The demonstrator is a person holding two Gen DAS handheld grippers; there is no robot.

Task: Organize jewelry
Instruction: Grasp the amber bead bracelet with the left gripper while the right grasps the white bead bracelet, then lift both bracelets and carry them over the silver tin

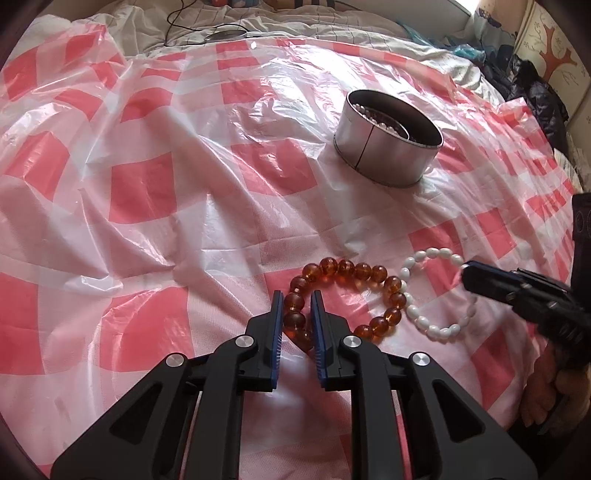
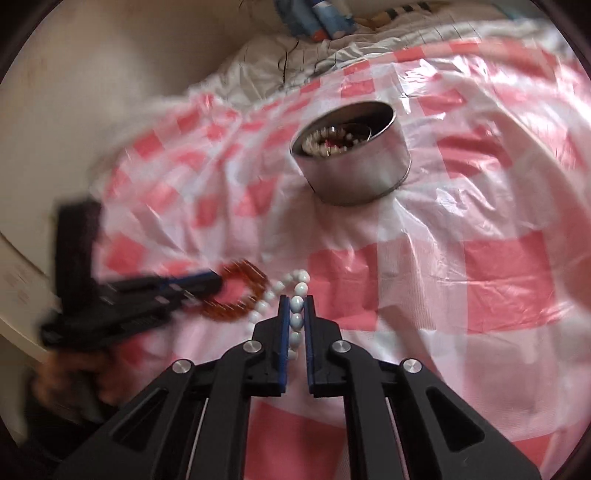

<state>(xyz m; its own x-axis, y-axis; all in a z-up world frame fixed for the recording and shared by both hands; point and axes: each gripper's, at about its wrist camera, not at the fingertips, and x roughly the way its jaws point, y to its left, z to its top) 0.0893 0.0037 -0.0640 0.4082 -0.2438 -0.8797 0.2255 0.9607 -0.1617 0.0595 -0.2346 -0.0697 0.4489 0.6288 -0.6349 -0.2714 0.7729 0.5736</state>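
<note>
Jaws clamp amber bracelet (image 1: 369, 275) and white bracelet (image 2: 297, 302), tin (image 1: 388, 147) beyond

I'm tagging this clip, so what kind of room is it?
Probably a bedroom: rumpled white bedding, a red-and-white checked plastic sheet spread over it as a work surface, and dark clothes heaped by the wall.

A crinkled plastic sheet (image 1: 155, 192) checked in pink-red and white is spread over the whole work surface, and pale rumpled bedding (image 1: 295, 27) is seen beyond its far edge. A black cable (image 1: 173, 26) is trailed across that bedding to a flat round dark item (image 1: 227, 34), too small to be identified. Dark clothing (image 1: 532, 92) is piled at the right edge below a wall panel (image 1: 550, 44) printed with a brown tree, and blue-and-orange items (image 2: 319, 18), blurred, are seen at the top of the right wrist view.
</note>
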